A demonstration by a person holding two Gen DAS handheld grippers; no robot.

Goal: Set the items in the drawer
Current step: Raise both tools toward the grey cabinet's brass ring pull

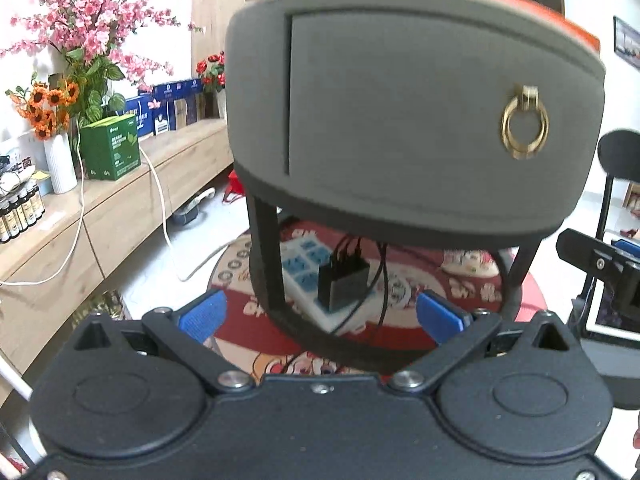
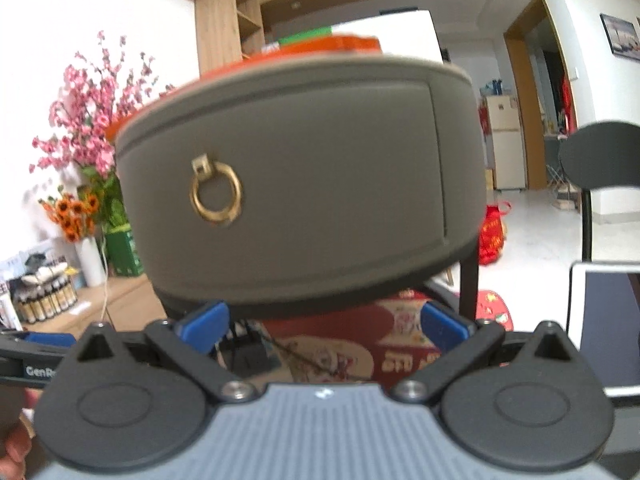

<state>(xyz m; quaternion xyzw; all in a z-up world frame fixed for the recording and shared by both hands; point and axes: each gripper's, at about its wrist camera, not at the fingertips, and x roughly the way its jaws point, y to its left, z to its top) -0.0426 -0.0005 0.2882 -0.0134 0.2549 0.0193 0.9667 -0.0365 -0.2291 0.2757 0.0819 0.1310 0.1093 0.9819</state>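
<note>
drawer (image 1: 404, 120) shut, brass ring pull (image 1: 524, 127) hanging.
left gripper (image 1: 320, 316) and right gripper (image 2: 322, 326): fingers apart, empty.

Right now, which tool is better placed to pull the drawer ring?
Marginally right, I'd guess. The ring sits nearer the right tool's centreline than the left tool's. Both are open, empty, below the closed drawer.

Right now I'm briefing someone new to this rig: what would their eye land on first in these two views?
The round grey drawer table fills the middle of both views, its drawer shut under an orange top. Next comes the brass ring pull, right of centre in the left wrist view and left of centre in the right. Both grippers, left and right, are open and empty below it.
</note>
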